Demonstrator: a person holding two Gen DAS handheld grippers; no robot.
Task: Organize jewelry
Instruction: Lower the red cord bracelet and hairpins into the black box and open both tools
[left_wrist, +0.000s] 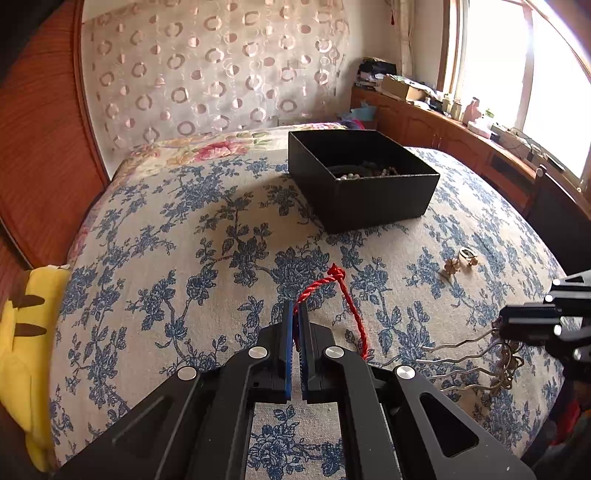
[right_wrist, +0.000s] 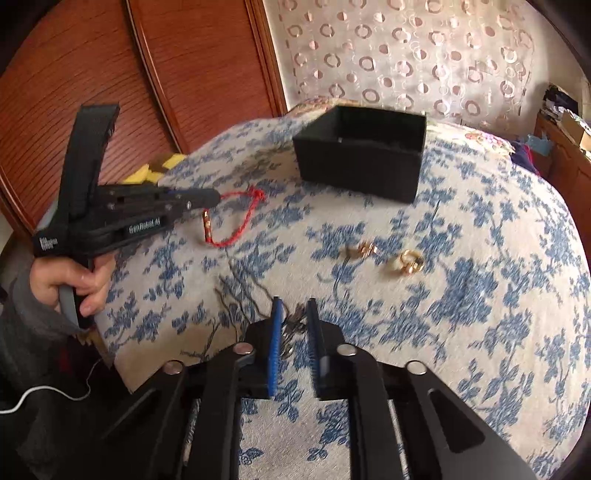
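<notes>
Both tongs are busy: the left gripper (left_wrist: 295, 314) is pinched together on the red cord (left_wrist: 345, 295), while the right gripper (right_wrist: 295, 314) stands with a gap between its blue pads, straddling the ornamented head of the hairpin (left_wrist: 476, 358); whether that head is actually pinched cannot be told.

The cord is held near one end, its knot lifted just above the bedspread (left_wrist: 184, 240) and its metal bead (right_wrist: 206, 226) hanging at the far end of the loop. It is judged light, limp and prone to swinging, so a grip close to the knot or bead would be steadier than one on the bare strand.

The hairpin is judged stiff but springy, its thin wavy prongs slippery and easily bent; the decorated head is the safer place to be taken, since it gives the pads more to bite.

Further out, two small gold pieces (right_wrist: 384, 258) lie apart on the cloth, light and likely to roll or slip. Beyond them the open black box (left_wrist: 364, 177) sits on the bed, with beads already inside.
</notes>
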